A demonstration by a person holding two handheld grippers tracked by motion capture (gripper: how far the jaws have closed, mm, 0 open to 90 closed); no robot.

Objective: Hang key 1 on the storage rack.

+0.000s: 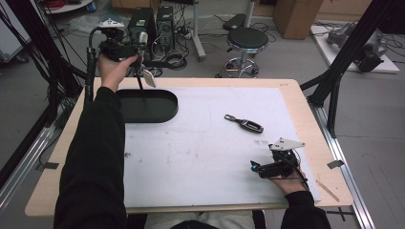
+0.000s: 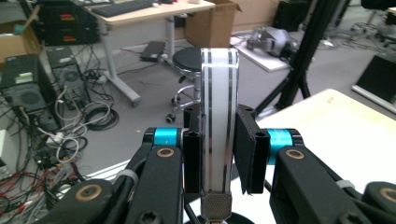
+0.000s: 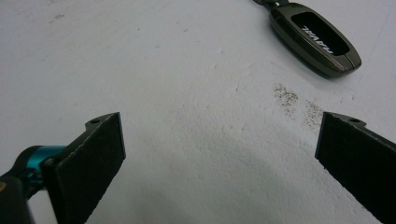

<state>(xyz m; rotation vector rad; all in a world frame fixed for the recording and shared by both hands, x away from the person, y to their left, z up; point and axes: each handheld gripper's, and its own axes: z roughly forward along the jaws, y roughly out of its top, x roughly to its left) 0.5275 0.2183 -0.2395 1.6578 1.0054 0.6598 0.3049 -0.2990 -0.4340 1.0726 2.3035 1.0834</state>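
Note:
My left gripper (image 1: 140,42) is raised above the table's far left corner, over the floor edge beyond a black oval tray (image 1: 148,107). It is shut on a flat silver-and-white slab with two dark stripes (image 2: 219,93), which stands upright between the jaws with a knurled knob at its lower end. From the slab (image 1: 143,38) a dark cord and a pale tag hang down toward the tray. A dark key fob (image 1: 247,125) lies on the white mat. My right gripper (image 1: 256,168) rests open on the mat near the front right, with the key fob (image 3: 317,39) lying ahead of the right gripper (image 3: 219,140).
The white mat (image 1: 200,148) covers most of the wooden table (image 1: 305,114). A black frame post (image 1: 334,81) stands at the right edge. Beyond the table are a stool (image 1: 247,40), computer towers (image 1: 165,24) and floor cables.

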